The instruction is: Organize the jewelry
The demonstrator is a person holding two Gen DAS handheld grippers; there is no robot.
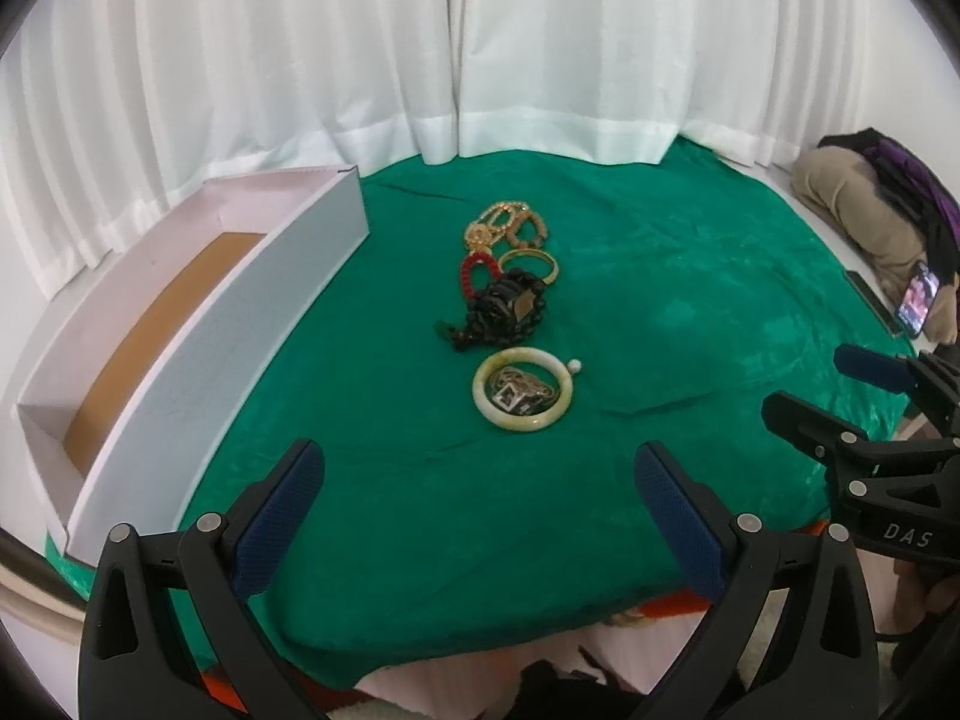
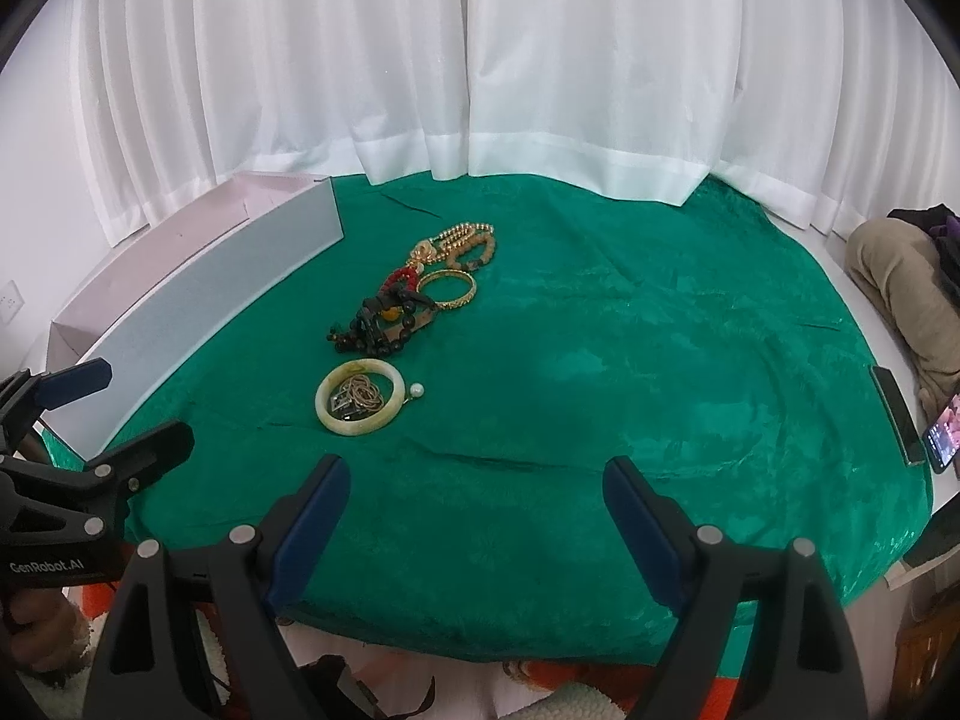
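A heap of jewelry lies mid-table on the green cloth (image 1: 660, 312). Nearest is a pale jade bangle (image 1: 521, 387) (image 2: 363, 396) with a chain and pendant inside it and a small white pearl (image 1: 576, 366) (image 2: 417, 390) beside it. Behind come dark bead bracelets (image 1: 501, 312) (image 2: 384, 324), a red bead loop (image 1: 477, 273), a gold bangle (image 1: 531, 264) (image 2: 449, 289) and tan bead strands (image 1: 510, 222) (image 2: 465, 243). My left gripper (image 1: 480, 480) stands open, short of the jade bangle. My right gripper (image 2: 477, 489) is open too, to the bangle's right.
An open white box (image 1: 198, 330) (image 2: 198, 294) with a brown floor stands at the left edge. White curtains hang behind. At the right lie bundled clothes (image 1: 864, 204) and a lit phone (image 1: 917, 299) (image 2: 943, 441). A hand shows at the lower left of the right wrist view.
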